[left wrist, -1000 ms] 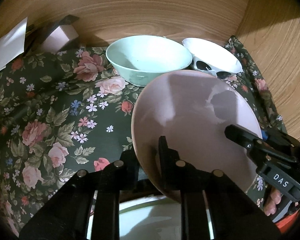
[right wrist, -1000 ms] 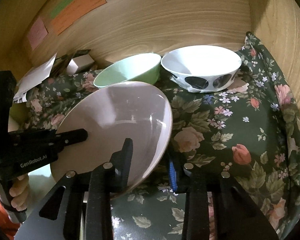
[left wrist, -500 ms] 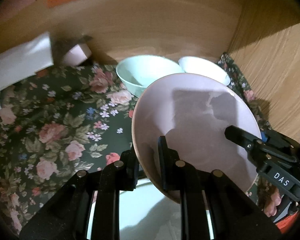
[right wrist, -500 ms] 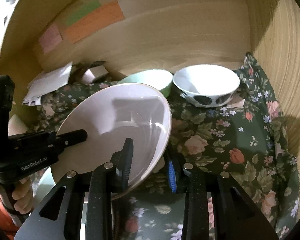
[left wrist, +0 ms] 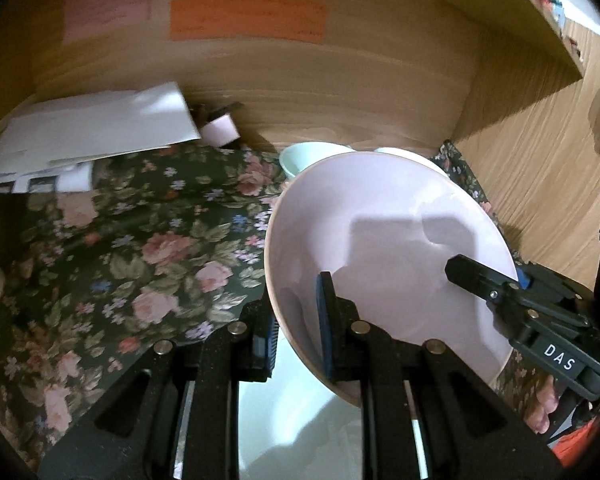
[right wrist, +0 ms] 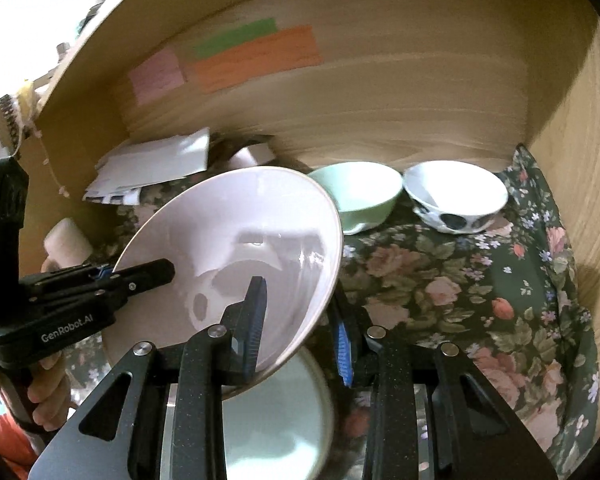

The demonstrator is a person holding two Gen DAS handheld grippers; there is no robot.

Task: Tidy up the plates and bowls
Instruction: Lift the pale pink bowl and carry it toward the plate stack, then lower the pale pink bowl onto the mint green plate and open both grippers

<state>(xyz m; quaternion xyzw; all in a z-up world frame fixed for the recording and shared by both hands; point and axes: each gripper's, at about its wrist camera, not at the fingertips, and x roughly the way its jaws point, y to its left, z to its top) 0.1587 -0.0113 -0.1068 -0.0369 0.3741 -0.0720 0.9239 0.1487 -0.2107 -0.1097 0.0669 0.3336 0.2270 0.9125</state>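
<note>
- Lifting is what has changed in the left wrist view: the pink plate [left wrist: 384, 240] is sitting higher than a second ago, now covering most of the green bowl [left wrist: 300, 156] and nearly all of the white one behind it, while coloured paper strips [left wrist: 244, 16] on the back wall have come into sight.
- Also in this view, the left gripper [left wrist: 296, 320] is clenching the plate's near rim, one of its fingers [left wrist: 325, 312] inside the dish and the other beneath. The right gripper [left wrist: 500, 284] is reaching onto the far rim.
- Below the plate, a pale green plate [left wrist: 300, 420] is lying on the floral cloth [left wrist: 140, 248].
- Turning to the right wrist view, the right gripper [right wrist: 300, 320] is pinching the plate [right wrist: 236, 240] at its right edge, with the left gripper [right wrist: 140, 276] holding the opposite side. The plate is hanging tilted above the cloth [right wrist: 460, 292], in front of the green bowl [right wrist: 360, 192] and the spotted white bowl [right wrist: 456, 196].
- Compared with earlier, both bowls are looking smaller and farther off.
- Judging by its glaze, the plate is stiff, slippery and breakable, so gripping opposite rims seems the safest hold.
</note>
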